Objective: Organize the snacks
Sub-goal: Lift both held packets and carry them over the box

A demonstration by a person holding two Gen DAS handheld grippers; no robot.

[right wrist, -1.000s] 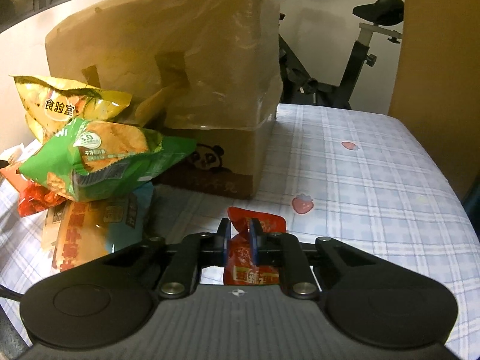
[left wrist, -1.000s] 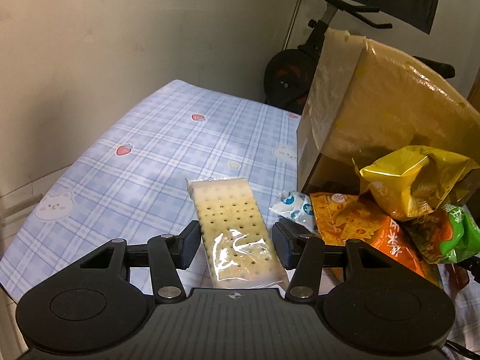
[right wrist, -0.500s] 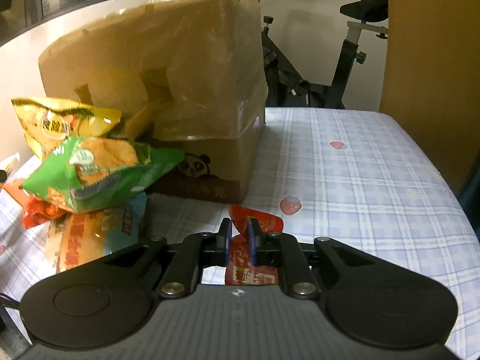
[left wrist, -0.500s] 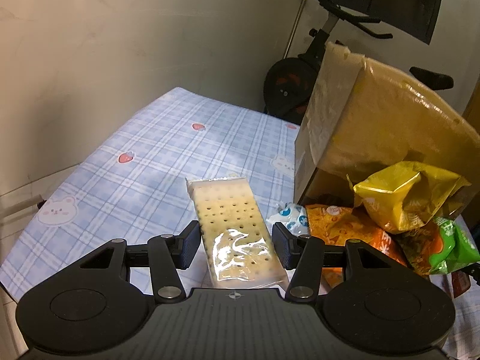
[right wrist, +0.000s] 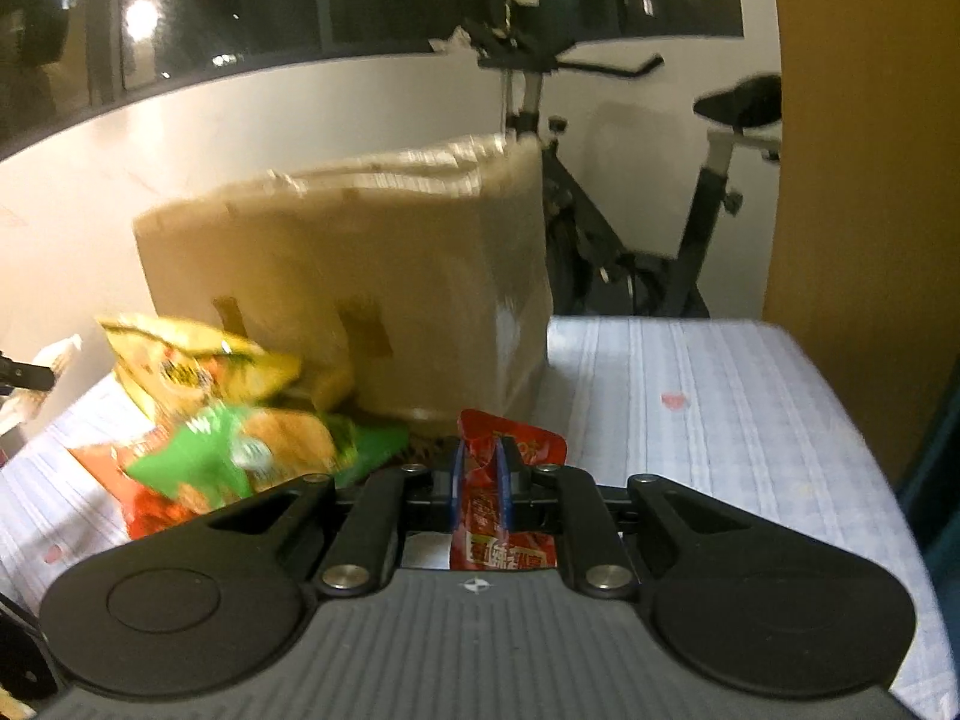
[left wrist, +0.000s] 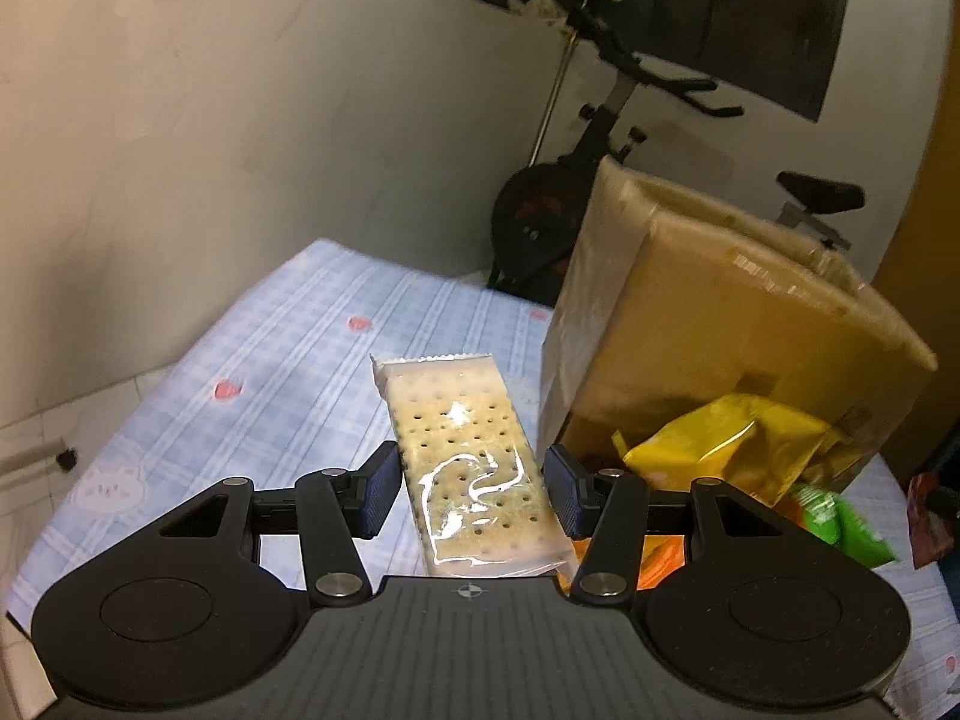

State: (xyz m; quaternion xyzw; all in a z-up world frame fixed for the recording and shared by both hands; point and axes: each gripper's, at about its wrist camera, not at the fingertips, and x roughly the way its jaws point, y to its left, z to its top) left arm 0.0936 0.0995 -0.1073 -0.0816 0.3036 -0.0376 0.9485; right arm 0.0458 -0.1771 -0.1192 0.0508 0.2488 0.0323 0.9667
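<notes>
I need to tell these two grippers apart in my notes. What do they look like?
They look identical. The left gripper and the right gripper each have a matte black ribbed body with two round discs, black linkage arms on silver pivot pins, dark blue finger pads and a small white crosshair mark. No cables or sleeves show.

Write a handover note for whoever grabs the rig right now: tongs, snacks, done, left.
Left tongs: shut on the clear cracker pack, held above the checked tablecloth.
Right tongs: shut on the small red packet, also lifted.
Cardboard box stands on the table; yellow bag, green bag and an orange bag lie piled against its front.
Done: two snacks picked up.
Left: place both, probably in the box, then clear the pile. Box interior not visible.
</notes>
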